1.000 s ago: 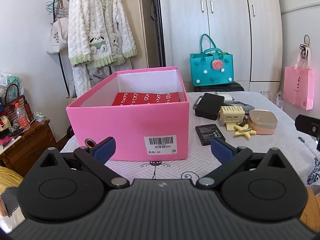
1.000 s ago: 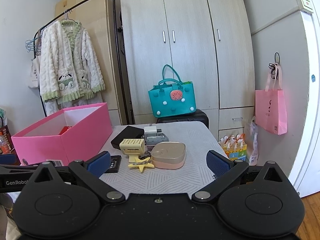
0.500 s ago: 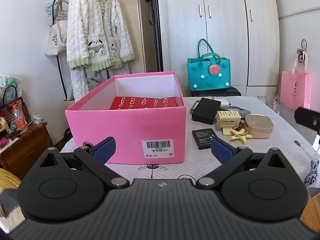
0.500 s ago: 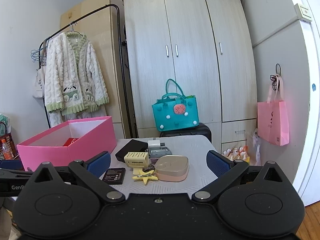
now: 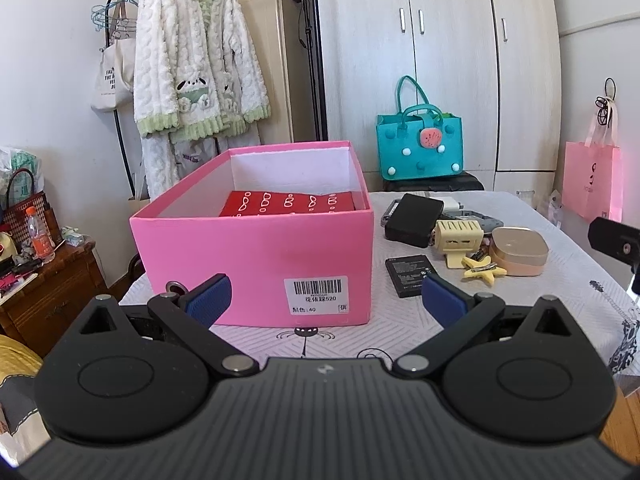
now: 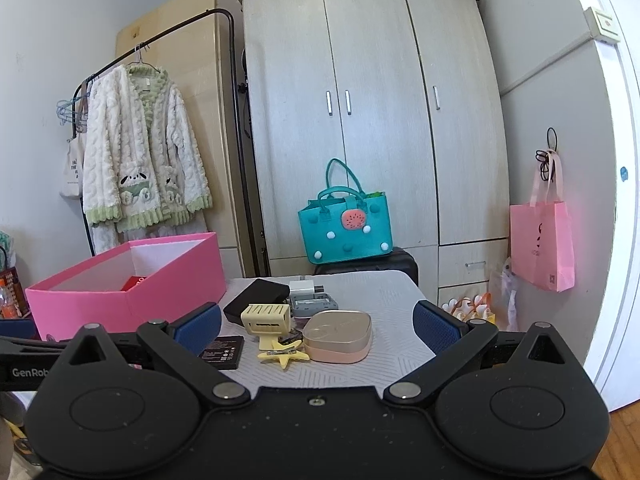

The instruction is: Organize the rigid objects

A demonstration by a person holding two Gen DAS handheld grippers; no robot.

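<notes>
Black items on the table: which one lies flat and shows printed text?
The thin black battery, nearest the pink box's barcode corner, label up. The other, the bulkier black case, sits farther back, unlabelled.

"520", "40" on pink box point(image 5: 256, 256) label

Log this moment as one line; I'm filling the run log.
left gripper: open, empty | right gripper: open, empty | pink box: holds red box | loose items: on table
</notes>
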